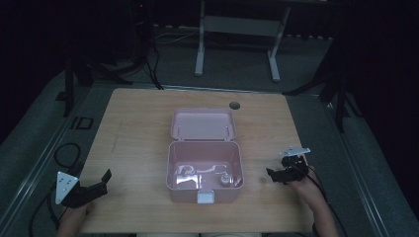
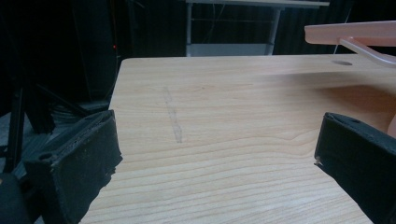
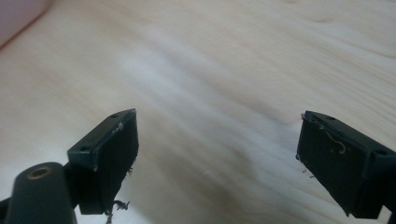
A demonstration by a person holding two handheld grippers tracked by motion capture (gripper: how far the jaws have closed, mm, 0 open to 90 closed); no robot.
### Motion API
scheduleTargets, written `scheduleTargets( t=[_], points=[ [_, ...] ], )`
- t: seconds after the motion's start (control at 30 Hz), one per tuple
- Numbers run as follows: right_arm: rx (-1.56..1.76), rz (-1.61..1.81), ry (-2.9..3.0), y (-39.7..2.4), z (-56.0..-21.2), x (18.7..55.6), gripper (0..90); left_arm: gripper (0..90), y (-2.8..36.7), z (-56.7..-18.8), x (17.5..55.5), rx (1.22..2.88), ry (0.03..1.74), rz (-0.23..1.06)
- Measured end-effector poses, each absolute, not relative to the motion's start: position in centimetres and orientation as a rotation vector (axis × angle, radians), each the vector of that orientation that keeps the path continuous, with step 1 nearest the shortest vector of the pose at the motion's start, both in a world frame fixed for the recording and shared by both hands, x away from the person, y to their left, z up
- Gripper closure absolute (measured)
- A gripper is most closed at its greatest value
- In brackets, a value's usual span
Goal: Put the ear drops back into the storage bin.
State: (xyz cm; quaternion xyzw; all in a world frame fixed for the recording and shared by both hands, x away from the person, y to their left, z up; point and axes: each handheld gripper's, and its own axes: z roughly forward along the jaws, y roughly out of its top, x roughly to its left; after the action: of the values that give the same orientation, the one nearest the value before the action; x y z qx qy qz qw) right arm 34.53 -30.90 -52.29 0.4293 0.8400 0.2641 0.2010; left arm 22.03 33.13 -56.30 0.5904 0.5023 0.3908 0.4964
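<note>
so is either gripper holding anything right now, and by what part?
Nothing held. Left gripper and right gripper both have open jaws over bare table, either side of the pink box.

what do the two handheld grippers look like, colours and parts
Both are black two-jaw tools. The left gripper carries a pale grey three-cornered plate with small holes on top; the right gripper has a similar grey plate. Dark cables trail from each. Close up, the jaws bear flat, rectangular black pads with worn, frayed edges and small screw holes. Sleeves can't be made out.
</note>
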Motion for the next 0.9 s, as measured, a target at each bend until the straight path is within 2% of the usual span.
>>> scheduleTargets(
  t=[0.43, 0.9],
  points=[
    [1.440, 0.899, 1.871, -32.4, -54.0, 33.4, 12.6, 0.4, 33.1, -56.3, 22.0, 1.431, 1.217, 0.946],
    [1.424, 0.932, 1.690, -32.7, -54.9, 32.4, 12.6, 0.4, 33.1, -56.3, 22.0, 1.431, 1.215, 0.946]
  ],
)
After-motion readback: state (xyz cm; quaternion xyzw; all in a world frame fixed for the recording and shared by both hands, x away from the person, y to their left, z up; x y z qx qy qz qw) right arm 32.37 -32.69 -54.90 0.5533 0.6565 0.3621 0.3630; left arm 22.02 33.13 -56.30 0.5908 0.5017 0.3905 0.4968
